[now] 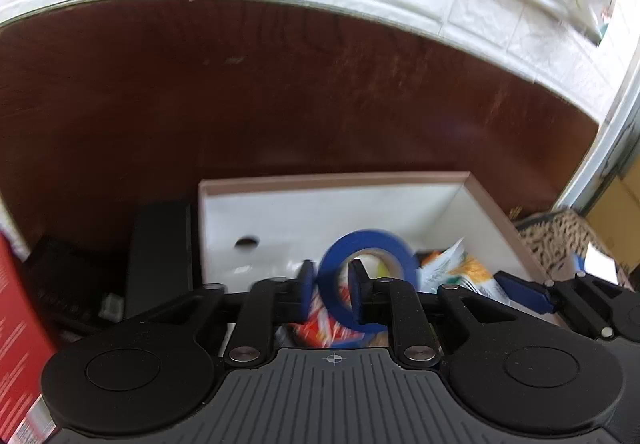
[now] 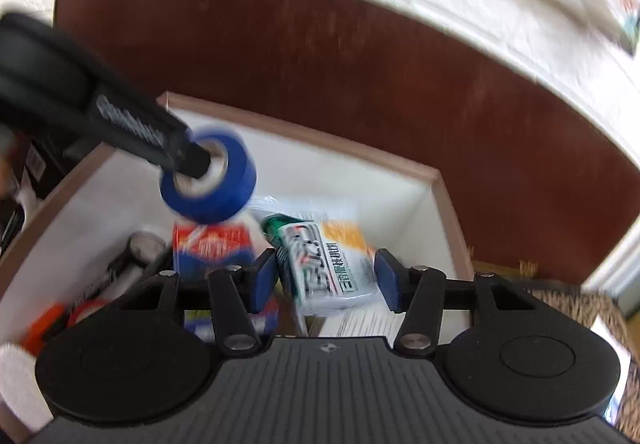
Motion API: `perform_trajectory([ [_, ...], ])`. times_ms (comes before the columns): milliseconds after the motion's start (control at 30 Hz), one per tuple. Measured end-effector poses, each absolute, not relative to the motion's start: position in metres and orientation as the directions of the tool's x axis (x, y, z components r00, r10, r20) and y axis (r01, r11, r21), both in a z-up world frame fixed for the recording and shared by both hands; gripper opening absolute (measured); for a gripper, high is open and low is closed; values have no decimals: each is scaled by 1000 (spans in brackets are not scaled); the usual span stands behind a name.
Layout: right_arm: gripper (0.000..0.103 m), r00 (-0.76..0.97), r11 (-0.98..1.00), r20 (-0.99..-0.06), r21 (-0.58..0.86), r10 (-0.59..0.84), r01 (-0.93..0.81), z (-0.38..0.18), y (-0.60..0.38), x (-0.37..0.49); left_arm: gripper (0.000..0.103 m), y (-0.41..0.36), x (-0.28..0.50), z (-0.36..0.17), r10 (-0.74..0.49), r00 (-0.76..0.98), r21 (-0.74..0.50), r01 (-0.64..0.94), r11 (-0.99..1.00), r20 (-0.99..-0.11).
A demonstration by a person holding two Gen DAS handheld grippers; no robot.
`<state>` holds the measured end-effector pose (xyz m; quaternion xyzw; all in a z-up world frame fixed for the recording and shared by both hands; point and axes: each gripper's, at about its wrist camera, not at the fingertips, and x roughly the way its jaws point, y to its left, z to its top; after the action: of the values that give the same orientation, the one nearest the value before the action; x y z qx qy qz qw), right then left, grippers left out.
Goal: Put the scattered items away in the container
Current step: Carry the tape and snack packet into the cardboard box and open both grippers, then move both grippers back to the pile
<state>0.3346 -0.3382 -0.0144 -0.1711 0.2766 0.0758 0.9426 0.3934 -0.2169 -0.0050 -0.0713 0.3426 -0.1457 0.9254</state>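
**Kid:** Where was the tape [image 1: 366, 276]?

**Helper:** On the left claw [image 1: 331, 290], over the box [image 1: 336, 179]. One finger [image 1: 358, 294] poked through the roll's hole, the other sat outside. The roll stood on its edge, its hole facing sideways across the claw. The fingers looked loosened, so I think the tape just hung there, ready to drop.

**Kid:** And the right claw [image 2: 326, 280]?

**Helper:** Spread open over the box too. A white and green packet [image 2: 332, 268] lay between its fingers, a bit lower. I could not see them pressing it.

**Kid:** What was inside the box?

**Helper:** A red and blue pack [image 2: 214, 248] under the tape, plus blurry bits. The tabletop [image 1: 280, 83] beyond looked bare.
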Motion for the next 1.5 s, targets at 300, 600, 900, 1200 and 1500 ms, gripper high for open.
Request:
perform_trajectory([
  [300,99,847,894,-531,-378,1,-238,-9,-335,303,103,-211,359,7,-319,768,-200,248,948,-556],
  [600,102,863,878,-505,-410,8,-248,9,-325,275,103,-210,318,28,-309,793,-149,272,951,-525],
  [900,102,885,903,-465,-364,36,-228,33,-323,231,103,-208,264,49,-335,800,-130,313,941,-498],
  [1200,103,911,945,-384,-218,148,-245,42,-320,151,103,-182,172,54,-391,798,-106,388,916,-460],
  [1500,103,850,926,-419,-52,320,-375,-7,-284,71,103,-129,58,-7,-353,815,-166,312,936,-460],
])
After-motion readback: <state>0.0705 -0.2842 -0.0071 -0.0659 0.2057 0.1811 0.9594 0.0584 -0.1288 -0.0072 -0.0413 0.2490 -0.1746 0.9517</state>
